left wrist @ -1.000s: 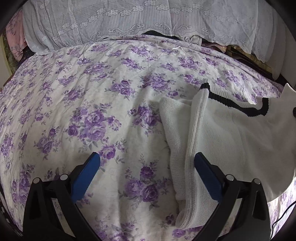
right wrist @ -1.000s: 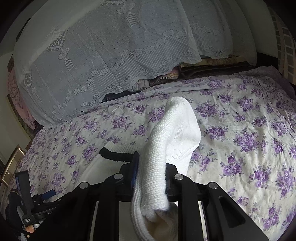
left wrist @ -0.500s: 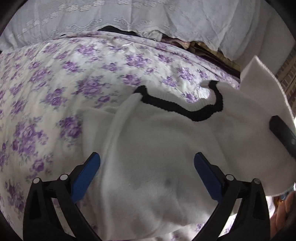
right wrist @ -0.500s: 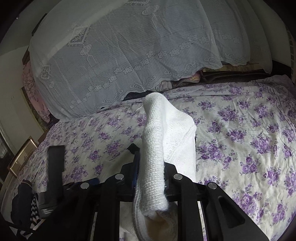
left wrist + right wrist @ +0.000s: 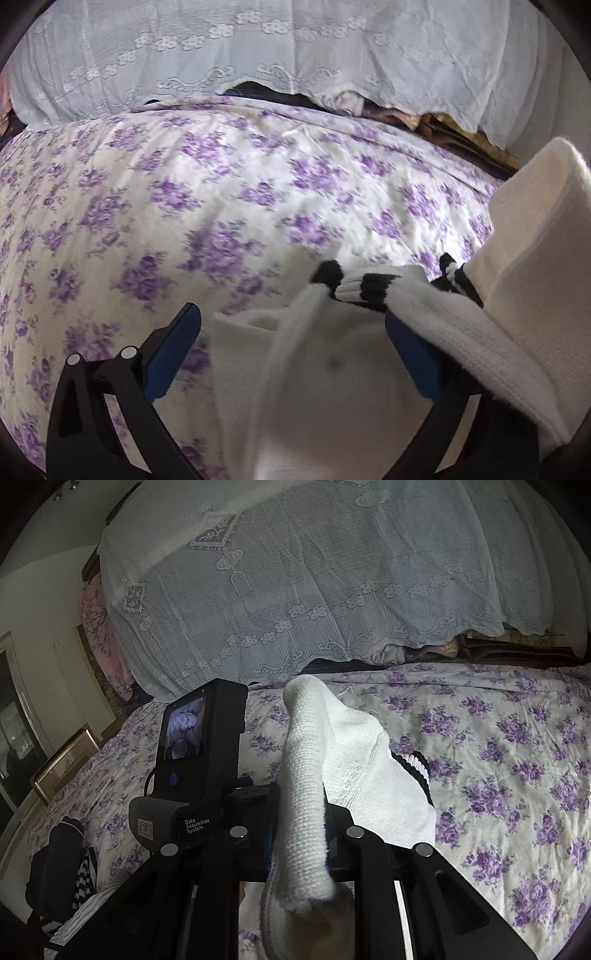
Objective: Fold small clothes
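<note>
Just behind, lace cloth (image 5: 332, 590) over bedding (image 5: 365, 107).

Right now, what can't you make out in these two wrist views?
- Left view: white sock runs off the bottom edge; its black-striped cuff is motion-blurred.
- Left view: right pad of the left gripper is partly under sock fabric, so contact is unclear.
- Right view: right gripper pads are hidden by the sock they pinch.
- Right view: dark striped clothes at lower left are too dim to identify.
</note>
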Tool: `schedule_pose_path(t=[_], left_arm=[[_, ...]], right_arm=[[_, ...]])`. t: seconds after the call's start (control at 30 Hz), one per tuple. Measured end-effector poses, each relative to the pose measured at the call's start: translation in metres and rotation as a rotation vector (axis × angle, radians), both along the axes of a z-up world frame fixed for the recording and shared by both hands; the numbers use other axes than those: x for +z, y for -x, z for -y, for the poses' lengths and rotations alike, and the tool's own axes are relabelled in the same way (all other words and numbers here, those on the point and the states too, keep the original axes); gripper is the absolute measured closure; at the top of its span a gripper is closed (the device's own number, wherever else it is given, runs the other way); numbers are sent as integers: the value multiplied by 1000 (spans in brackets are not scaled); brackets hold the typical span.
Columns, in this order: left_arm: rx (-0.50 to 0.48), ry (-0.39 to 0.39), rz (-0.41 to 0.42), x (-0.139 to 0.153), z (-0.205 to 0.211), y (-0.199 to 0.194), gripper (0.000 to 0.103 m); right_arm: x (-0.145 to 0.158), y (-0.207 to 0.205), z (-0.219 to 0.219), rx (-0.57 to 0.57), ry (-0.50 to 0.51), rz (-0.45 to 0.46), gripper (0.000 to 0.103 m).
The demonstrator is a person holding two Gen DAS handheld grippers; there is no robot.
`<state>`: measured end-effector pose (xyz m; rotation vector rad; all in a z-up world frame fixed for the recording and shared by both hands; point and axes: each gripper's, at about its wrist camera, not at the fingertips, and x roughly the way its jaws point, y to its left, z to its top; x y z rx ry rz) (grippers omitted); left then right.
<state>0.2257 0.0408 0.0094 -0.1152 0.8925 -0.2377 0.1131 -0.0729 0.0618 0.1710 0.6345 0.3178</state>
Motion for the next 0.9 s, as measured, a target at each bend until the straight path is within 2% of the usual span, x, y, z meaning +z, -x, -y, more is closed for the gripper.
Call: schedule_pose_path(t=[0.1, 0.2, 0.37, 0.47, 0.53, 0.6, 0.7, 0.73, 0.83, 0.9], left_arm=[[35, 21, 26, 3, -26, -2, 6], [75, -11, 42, 0, -45, -6, 6], [134, -73, -6, -28, -69, -19, 6], [189, -37, -78, -55, -91, -28, 6], [199, 16, -73, -61, -104, -26, 6], [203, 34, -51, -54, -109, -21, 6], [223, 34, -11, -47, -114, -13, 6], [226, 52, -5, -46, -117, -10, 6], [226, 74, 41, -31, -126, 5, 6], [215, 46, 87, -17, -126, 17, 5]], right_arm=[[3, -5, -22, 39, 15, 5, 84], [-3, -12, -42, 61, 31, -11, 84], [-39, -22, -67, 90, 99, -86, 84], [-74, -26, -79, 111, 130, -179, 84], [-98, -26, -86, 127, 156, -222, 83], [-107, -19, -94, 141, 204, -190, 82], [-105, -12, -102, 178, 227, -178, 64], [-104, -9, -104, 210, 224, -179, 53], [-95, 8, -101, 274, 271, -144, 52], [-83, 20, -85, 308, 226, -120, 52]])
